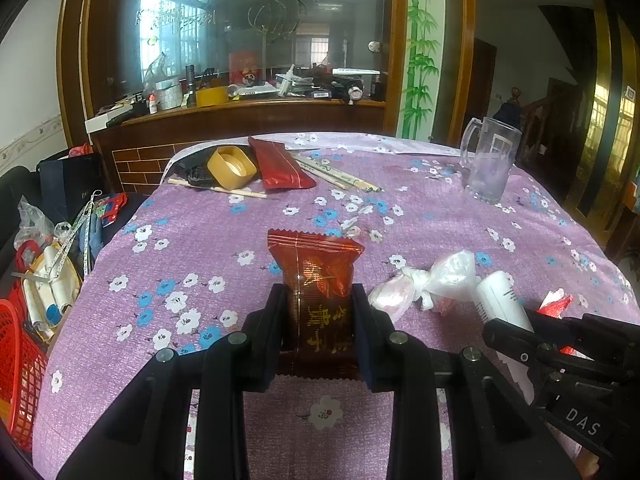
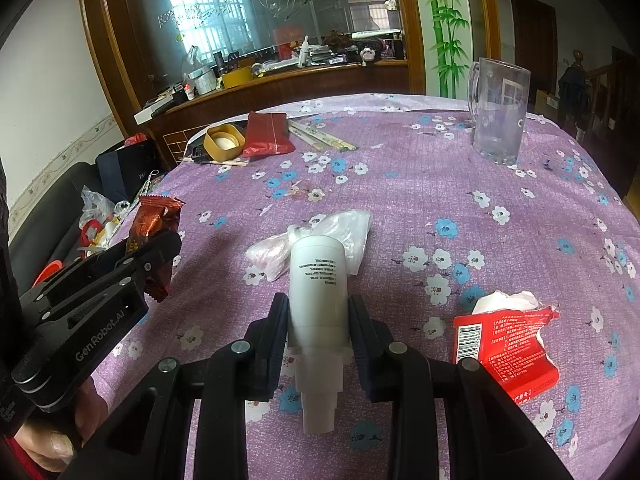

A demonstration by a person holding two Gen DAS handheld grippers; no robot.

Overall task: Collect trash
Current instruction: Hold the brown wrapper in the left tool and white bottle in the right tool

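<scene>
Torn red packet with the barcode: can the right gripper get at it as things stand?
Probably not yet. The torn red packet lies unobstructed on the tablecloth just right of the right gripper, but its jaws are shut on a white bottle. It would need to drop that first.

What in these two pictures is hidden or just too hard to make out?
- White bottle: its small print is too small to read in the right wrist view; in the left wrist view the right gripper covers its lower end.
- Brown snack packet: its back is hidden in the left gripper's own view.
- Red basket: cut off by the left edge.
</scene>
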